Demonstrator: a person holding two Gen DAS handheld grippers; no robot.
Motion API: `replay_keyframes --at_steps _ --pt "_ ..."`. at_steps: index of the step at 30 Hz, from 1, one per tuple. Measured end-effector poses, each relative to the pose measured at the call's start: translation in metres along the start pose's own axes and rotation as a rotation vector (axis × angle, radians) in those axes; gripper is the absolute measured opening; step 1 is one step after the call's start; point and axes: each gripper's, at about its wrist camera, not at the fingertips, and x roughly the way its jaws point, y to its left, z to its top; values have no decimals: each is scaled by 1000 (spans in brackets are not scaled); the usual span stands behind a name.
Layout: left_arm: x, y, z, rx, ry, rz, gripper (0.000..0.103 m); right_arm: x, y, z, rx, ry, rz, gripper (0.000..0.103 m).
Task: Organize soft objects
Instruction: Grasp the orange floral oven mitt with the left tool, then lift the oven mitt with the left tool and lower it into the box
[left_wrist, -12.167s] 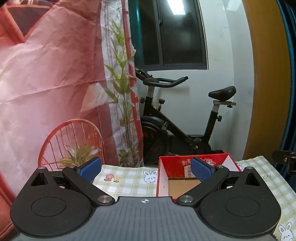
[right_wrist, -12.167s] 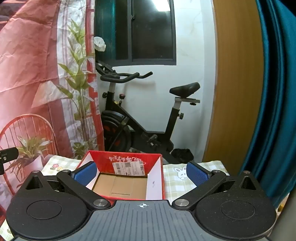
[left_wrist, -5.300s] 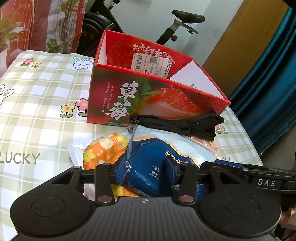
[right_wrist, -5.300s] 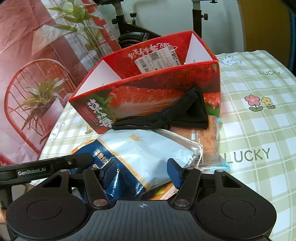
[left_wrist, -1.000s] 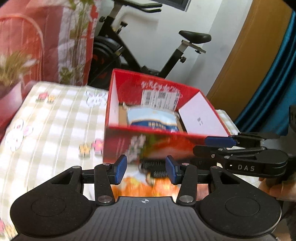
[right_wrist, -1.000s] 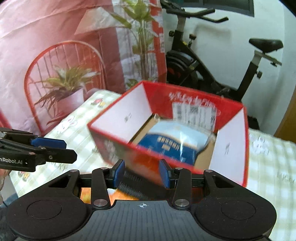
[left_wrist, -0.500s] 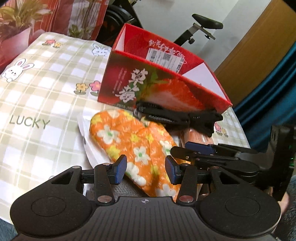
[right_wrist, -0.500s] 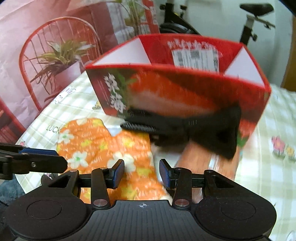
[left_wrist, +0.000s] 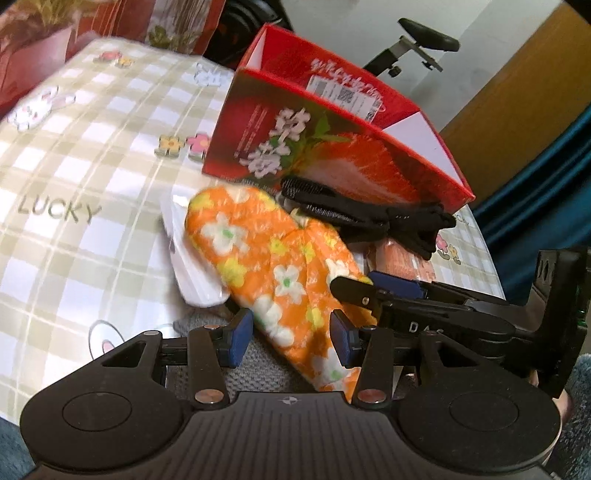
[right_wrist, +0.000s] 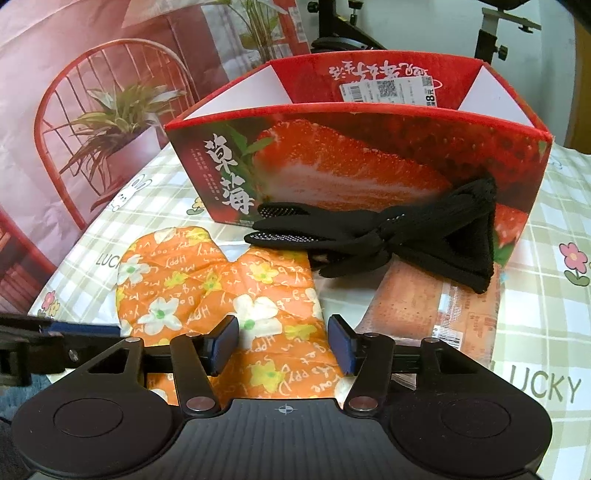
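The orange mitt lies on the tabletop, right between the parted pads of both the left gripper and right gripper, ready to grab. The red box waits just beyond.

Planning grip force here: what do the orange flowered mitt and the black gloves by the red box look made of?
The orange flowered mitt looks like padded, quilted cotton cloth, matte, with puffy creases and stitched lines. The black gloves look knitted, with rows of small pale grip dots, probably rubbery. The red strawberry box looks like glossy printed cardboard.
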Motion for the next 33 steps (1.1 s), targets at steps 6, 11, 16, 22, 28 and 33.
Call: replay_keyframes --at_steps 6,11,16,22,28,33 --pt "6 10 1 -51 -7 -16 29 -1 3 -1 7 3 7 53" --pt "-2 16 6 -72 -50 -14 23 -6 4 -1 33 2 39 53" --pt "-11 18 15 -73 -113 19 23 -11 15 -4 44 1 95 53" --pt "-8 32 19 -80 -111 71 23 -11 29 -8 23 8 127 52" --pt "-3 41 16 -93 -68 48 24 -11 20 -10 46 9 110 49" --pt "-12 47 14 -100 -61 6 24 -5 15 -14 63 20 110 49"
